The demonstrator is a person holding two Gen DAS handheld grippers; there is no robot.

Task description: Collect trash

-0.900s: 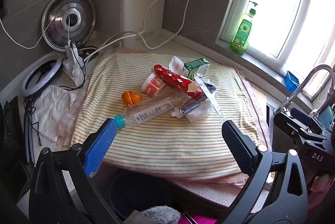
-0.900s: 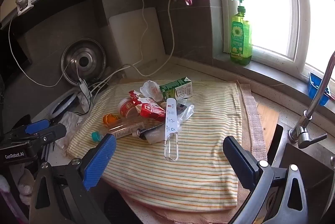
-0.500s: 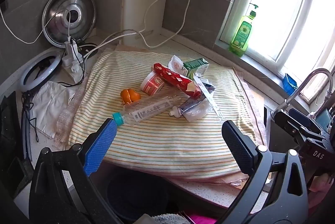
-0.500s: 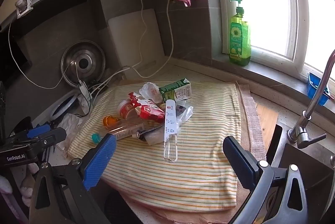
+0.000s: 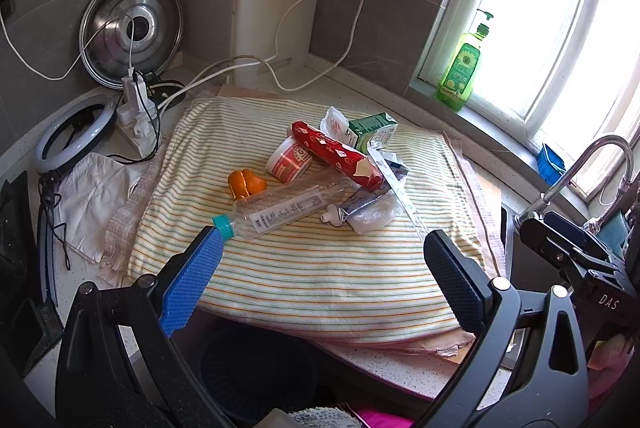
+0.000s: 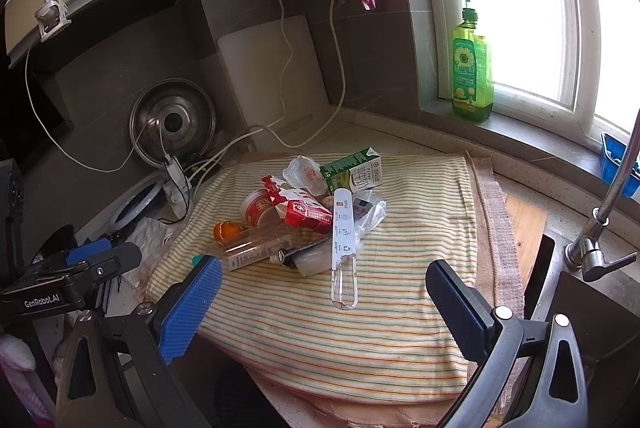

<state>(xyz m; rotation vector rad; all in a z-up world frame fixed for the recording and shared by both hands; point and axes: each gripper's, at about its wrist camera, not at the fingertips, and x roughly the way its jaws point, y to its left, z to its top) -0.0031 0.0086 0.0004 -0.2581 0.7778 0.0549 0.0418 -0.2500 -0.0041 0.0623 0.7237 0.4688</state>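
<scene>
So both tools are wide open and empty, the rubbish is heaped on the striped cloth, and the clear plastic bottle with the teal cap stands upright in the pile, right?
Not quite: the clear plastic bottle with the teal cap lies on its side, cap toward the camera, as the left wrist view shows. The rest holds: the left tool and right tool are wide open and empty, and the rubbish sits heaped on the striped cloth.
</scene>
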